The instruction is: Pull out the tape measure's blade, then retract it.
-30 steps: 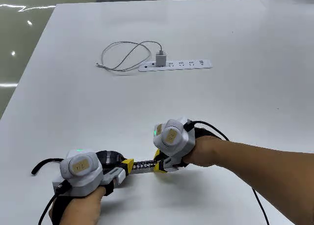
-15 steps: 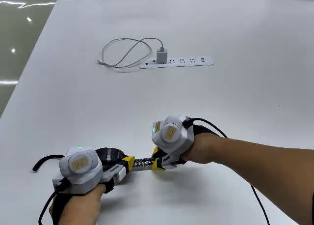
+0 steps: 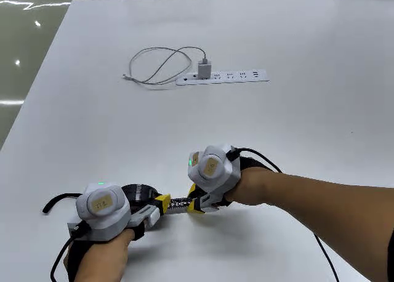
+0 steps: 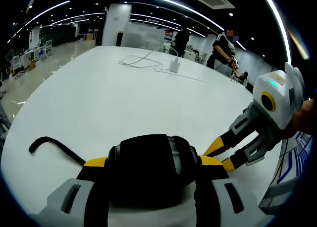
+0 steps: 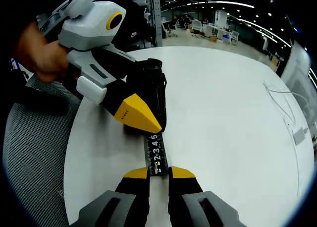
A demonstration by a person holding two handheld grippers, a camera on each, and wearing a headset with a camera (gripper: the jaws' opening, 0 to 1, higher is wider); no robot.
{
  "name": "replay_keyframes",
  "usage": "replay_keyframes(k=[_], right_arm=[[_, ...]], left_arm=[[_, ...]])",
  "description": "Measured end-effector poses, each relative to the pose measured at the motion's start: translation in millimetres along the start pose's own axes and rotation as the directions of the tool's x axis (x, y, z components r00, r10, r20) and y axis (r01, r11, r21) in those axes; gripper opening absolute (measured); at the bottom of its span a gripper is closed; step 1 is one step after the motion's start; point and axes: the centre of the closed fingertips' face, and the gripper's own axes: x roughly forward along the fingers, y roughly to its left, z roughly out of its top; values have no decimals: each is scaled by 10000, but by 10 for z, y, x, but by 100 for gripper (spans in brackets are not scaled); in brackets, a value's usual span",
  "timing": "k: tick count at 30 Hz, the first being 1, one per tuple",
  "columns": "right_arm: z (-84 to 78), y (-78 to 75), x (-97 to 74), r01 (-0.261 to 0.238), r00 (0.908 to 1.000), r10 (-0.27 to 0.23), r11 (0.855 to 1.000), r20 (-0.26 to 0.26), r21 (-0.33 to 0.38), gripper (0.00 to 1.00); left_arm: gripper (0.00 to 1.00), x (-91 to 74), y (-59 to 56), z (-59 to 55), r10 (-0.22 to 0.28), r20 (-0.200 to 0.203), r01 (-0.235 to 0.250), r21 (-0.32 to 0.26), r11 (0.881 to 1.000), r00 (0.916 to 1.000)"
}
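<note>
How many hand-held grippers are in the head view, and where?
2. The left hand-held gripper is at bottom left, shut on the tape measure; the right hand-held gripper is just right of it, shut on the blade.

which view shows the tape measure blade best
The right gripper view: the blade, numbers readable, runs between case and right gripper. The head view shows a tiny strip; the left gripper view, the case instead.
</note>
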Motion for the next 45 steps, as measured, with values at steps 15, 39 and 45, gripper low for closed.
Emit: replay_keyframes(k=[15, 39, 45], right_arm=[[50, 17, 19, -1, 10000, 1, 10000, 55, 40, 10], [151, 26, 90, -151, 9997, 150, 9999, 215, 45, 9], [180, 24, 110, -238, 9991, 230, 9995, 358, 211, 9]], left_arm=[[66, -1, -7, -2, -5, 6, 5, 2, 10000, 10000], [66, -6, -3, 3, -26, -29, 26, -1, 10000, 10000], [66, -5, -5, 0, -21, -28, 21, 9, 10000, 10000]])
